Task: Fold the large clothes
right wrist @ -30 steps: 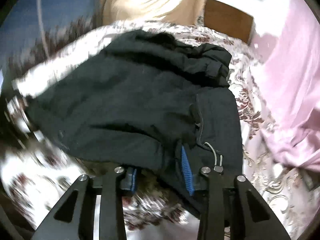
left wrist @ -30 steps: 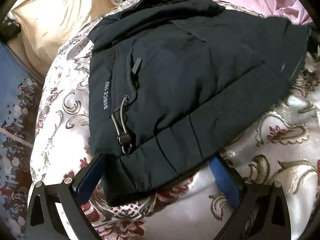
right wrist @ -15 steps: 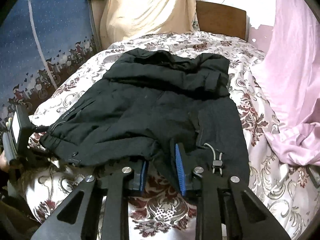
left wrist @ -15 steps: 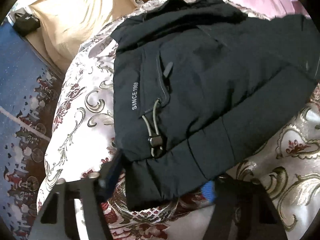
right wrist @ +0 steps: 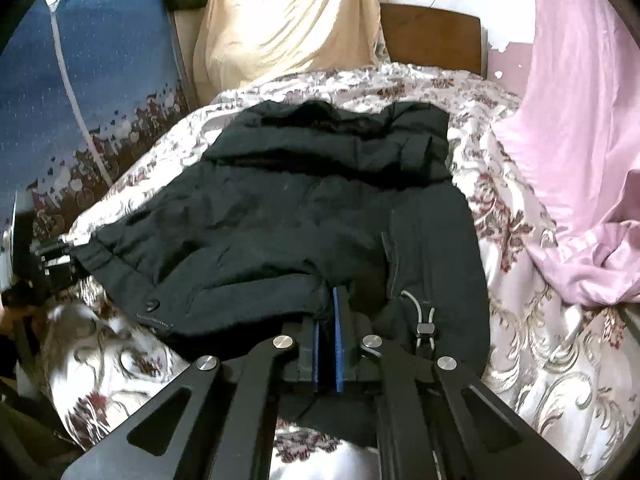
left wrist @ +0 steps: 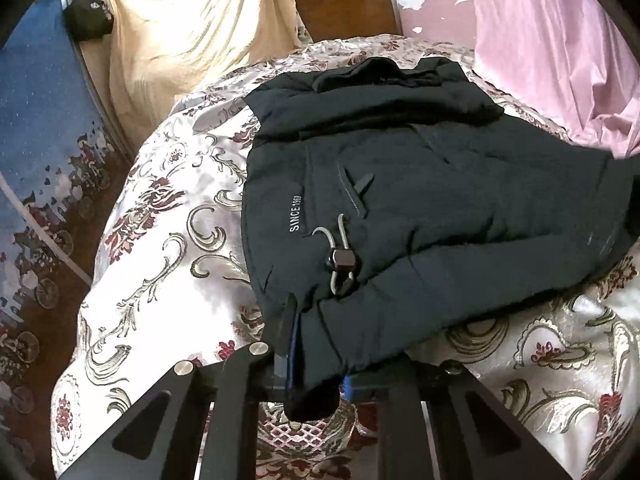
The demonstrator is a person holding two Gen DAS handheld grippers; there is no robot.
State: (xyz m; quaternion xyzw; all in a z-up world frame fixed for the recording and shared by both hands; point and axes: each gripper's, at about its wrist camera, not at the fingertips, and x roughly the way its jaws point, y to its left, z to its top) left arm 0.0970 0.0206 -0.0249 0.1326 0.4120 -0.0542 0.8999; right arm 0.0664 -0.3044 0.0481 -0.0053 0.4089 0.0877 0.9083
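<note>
A large black padded jacket point(left wrist: 440, 184) lies spread on the bed, its hem toward me, with white "SINCE 1968" lettering and a grey drawcord with a toggle point(left wrist: 340, 258). It also shows in the right wrist view point(right wrist: 304, 216). My left gripper point(left wrist: 316, 364) is shut on the jacket's near hem corner, cloth bunched between its blue pads. My right gripper point(right wrist: 329, 320) is shut on the hem near the jacket's middle, beside a second drawcord toggle point(right wrist: 424, 326). The left gripper point(right wrist: 56, 254) shows at the far left of the right wrist view.
The bed has a shiny floral cover point(left wrist: 168, 240). A pink sheet point(right wrist: 580, 160) is heaped at the right. A cream cloth point(right wrist: 288, 20) hangs at the back by a brown headboard point(right wrist: 432, 36). A blue patterned panel point(left wrist: 36, 140) stands at the left.
Both grippers closed on the jacket's hem: the left went from wide open to shut on the corner, the right from half open to shut. Both cameras rose and steadied.
</note>
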